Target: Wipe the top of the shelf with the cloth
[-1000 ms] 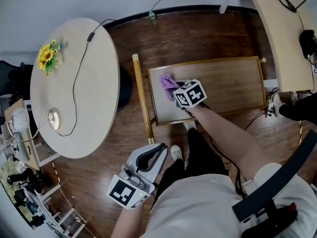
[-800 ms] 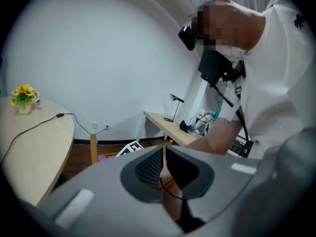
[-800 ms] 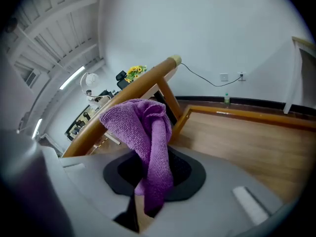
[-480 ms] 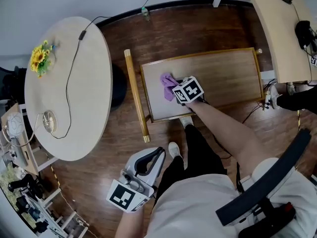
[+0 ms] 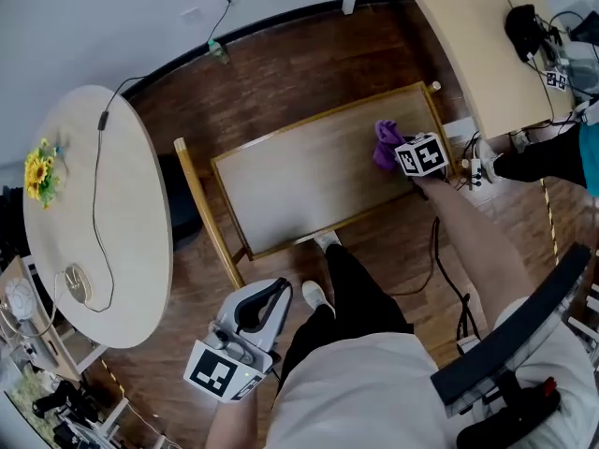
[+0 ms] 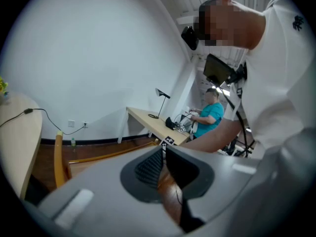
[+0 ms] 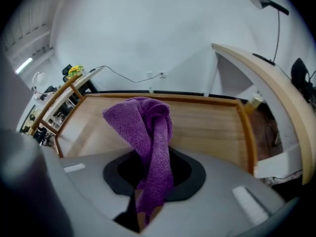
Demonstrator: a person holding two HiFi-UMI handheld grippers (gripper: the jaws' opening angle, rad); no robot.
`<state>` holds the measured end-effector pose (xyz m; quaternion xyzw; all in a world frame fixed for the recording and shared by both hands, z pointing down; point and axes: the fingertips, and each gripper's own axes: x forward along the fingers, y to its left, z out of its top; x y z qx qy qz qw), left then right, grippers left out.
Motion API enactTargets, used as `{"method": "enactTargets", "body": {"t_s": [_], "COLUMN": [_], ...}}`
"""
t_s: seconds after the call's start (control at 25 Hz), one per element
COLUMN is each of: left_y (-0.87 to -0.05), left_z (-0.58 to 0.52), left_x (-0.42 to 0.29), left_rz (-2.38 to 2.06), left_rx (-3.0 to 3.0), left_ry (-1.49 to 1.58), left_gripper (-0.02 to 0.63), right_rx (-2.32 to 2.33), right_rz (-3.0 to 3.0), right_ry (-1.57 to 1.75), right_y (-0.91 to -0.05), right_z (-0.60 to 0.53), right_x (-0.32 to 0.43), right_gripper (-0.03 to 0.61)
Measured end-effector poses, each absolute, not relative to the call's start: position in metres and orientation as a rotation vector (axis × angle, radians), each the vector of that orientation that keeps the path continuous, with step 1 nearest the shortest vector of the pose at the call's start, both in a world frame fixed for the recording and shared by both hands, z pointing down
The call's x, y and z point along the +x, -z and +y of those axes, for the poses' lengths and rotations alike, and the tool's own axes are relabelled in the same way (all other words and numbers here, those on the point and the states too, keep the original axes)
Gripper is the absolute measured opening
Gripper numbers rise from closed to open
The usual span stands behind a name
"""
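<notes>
The wooden shelf top (image 5: pixel 299 181) with a raised rim lies in the middle of the head view. A purple cloth (image 5: pixel 387 144) rests on its right end, and my right gripper (image 5: pixel 408 157) is shut on it. In the right gripper view the cloth (image 7: pixel 148 132) bunches up out of the jaws over the shelf top (image 7: pixel 207 125). My left gripper (image 5: pixel 251 318) hangs low by my leg, away from the shelf, its jaws shut with nothing between them; the left gripper view (image 6: pixel 163 168) shows the pads pressed together.
A round pale table (image 5: pixel 94 223) with a cable and yellow flowers (image 5: pixel 39 171) stands to the left. A curved desk (image 5: pixel 477 36) runs along the right. A person in a teal shirt (image 6: pixel 210 115) sits at a desk beyond. Cables trail on the dark wood floor.
My right gripper has dragged the purple cloth from the shelf top's left part across to its right end. The left gripper has stayed low by my leg.
</notes>
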<state>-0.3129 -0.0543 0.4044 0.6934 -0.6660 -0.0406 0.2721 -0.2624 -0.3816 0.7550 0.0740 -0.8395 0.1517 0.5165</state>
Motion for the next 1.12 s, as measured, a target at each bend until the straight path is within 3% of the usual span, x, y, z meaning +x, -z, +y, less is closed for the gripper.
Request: {"method": "enactTargets", "body": {"t_s": [0.28, 0.52, 1.12], "left_y": [-0.407, -0.401, -0.387], "left_z": [-0.084, -0.085, 0.008], "left_x": [-0.298, -0.293, -0.285], "left_rz": [-1.710, -1.728, -1.890], "left_rx": [1.934, 1.938, 1.845], "left_ry": [0.087, 0.094, 0.139], "left_gripper": [0.023, 0.023, 0.023], "right_rx": [0.372, 0.373, -0.353], "right_rz": [-1.902, -1.927, -2.190], "right_ry": [-0.234, -0.204, -0.398], "right_y": [-0.751, -0.734, -0.680], "right_z": [-0.498, -0.500, -0.104], "right_x": [-0.177, -0.176, -0.362], "right_gripper": [0.080, 0.080, 0.080]}}
